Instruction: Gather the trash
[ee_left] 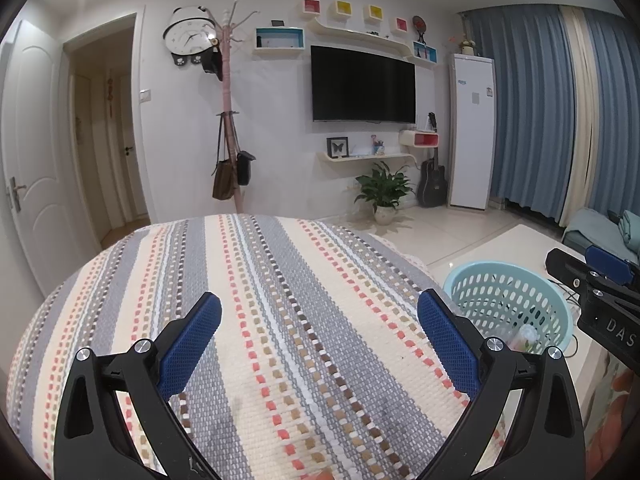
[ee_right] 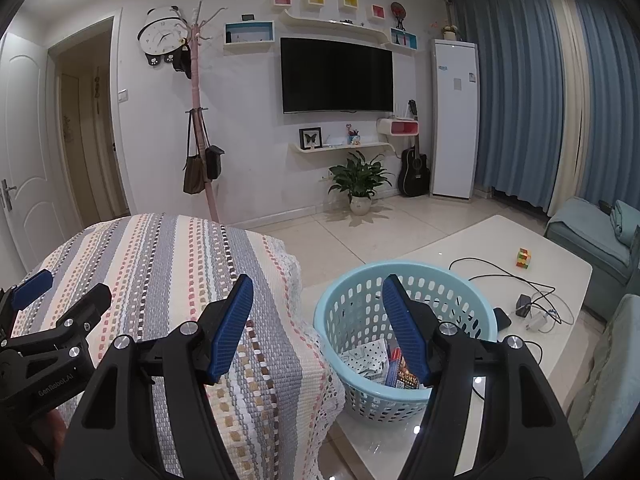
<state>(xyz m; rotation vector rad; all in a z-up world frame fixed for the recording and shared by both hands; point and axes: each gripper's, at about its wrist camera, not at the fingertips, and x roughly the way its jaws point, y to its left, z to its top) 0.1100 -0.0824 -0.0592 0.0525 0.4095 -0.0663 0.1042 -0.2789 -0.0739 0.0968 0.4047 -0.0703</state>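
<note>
A light blue perforated basket [ee_right: 360, 304] stands on the white low table [ee_right: 472, 248], holding several wrappers and packets [ee_right: 384, 364]. It also shows in the left wrist view [ee_left: 500, 292] at the right. My right gripper [ee_right: 318, 292] is open and empty, just above and left of the basket's near rim. My left gripper [ee_left: 320, 312] is open and empty over the striped woven cloth [ee_left: 260, 300]. No loose trash shows on the cloth.
The striped cloth [ee_right: 168, 264] drapes over a raised surface left of the basket. On the table lie a colour cube [ee_right: 525, 258], black cables [ee_right: 516, 280] and chargers [ee_right: 524, 304]. A teal sofa [ee_right: 592, 236] stands at right. A potted plant [ee_right: 360, 184] stands on the floor by the far wall.
</note>
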